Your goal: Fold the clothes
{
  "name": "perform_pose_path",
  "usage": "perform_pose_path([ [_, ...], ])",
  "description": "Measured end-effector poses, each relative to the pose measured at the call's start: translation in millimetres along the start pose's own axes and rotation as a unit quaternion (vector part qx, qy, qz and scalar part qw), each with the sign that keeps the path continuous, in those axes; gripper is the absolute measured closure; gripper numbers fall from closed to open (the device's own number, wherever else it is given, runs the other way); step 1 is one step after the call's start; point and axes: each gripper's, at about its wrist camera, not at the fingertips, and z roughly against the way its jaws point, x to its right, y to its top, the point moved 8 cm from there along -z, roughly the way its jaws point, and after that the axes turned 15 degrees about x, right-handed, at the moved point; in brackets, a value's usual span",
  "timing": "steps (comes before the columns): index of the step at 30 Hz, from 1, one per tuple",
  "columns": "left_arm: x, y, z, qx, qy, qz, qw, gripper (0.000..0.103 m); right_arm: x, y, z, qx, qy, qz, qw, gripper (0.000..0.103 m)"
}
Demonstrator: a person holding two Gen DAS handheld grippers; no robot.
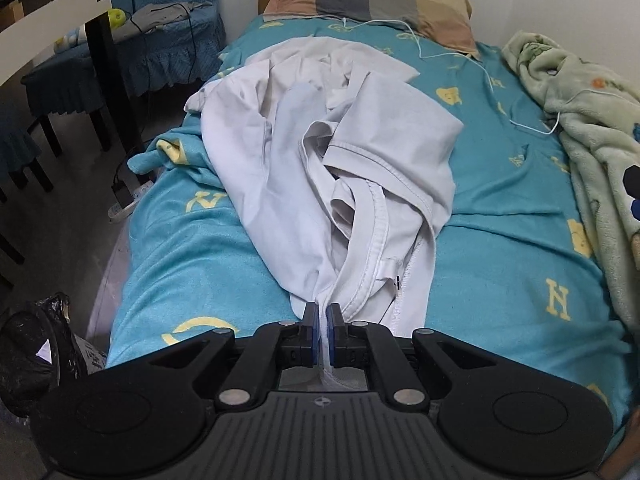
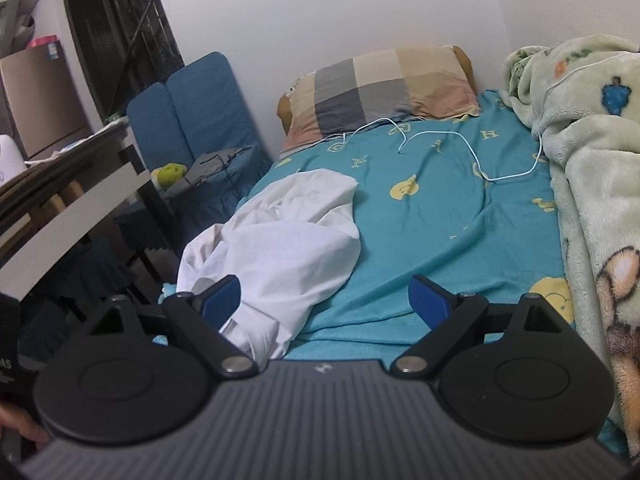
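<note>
The left hand-held gripper (image 1: 323, 314) pinches a hem of the white garment (image 1: 320, 152), which sprawls crumpled ahead of it on the bed (image 1: 500, 248), the right hand-held gripper (image 2: 324, 300) spread wide beside it, so folding looks far from finished.

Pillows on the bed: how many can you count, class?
1. The checked pillow lies at the head of the bed, against the wall; the green blanket could hide another.

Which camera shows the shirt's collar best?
The left wrist view: the collar lies open just beyond the left gripper, which pinches the shirt. The right wrist view shows only crumpled cloth, no collar.
</note>
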Motion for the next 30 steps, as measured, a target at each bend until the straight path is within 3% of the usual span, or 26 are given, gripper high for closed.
perform_pose_path([
  [3,1,0,4,0.008,-0.002,0.007,0.9999,0.089,-1,0,2,-0.001,0.003,-0.001,1.000,0.011],
  [8,6,7,27,0.041,-0.015,0.002,0.9990,0.057,3,1,3,-0.002,0.000,-0.015,1.000,0.011],
  [14,23,20,30,0.077,-0.031,-0.006,0.9965,0.046,8,2,5,-0.004,-0.004,-0.032,0.999,0.011],
  [18,35,28,28,0.099,-0.041,-0.011,0.9941,0.043,10,3,5,-0.006,-0.006,-0.038,0.999,0.011],
  [26,43,37,-34,0.086,-0.027,-0.033,0.9954,0.042,13,1,3,-0.011,-0.007,-0.039,0.999,0.011],
  [30,38,24,-46,0.057,-0.027,-0.021,0.9978,0.057,17,2,0,-0.005,-0.012,-0.042,0.999,0.011],
])
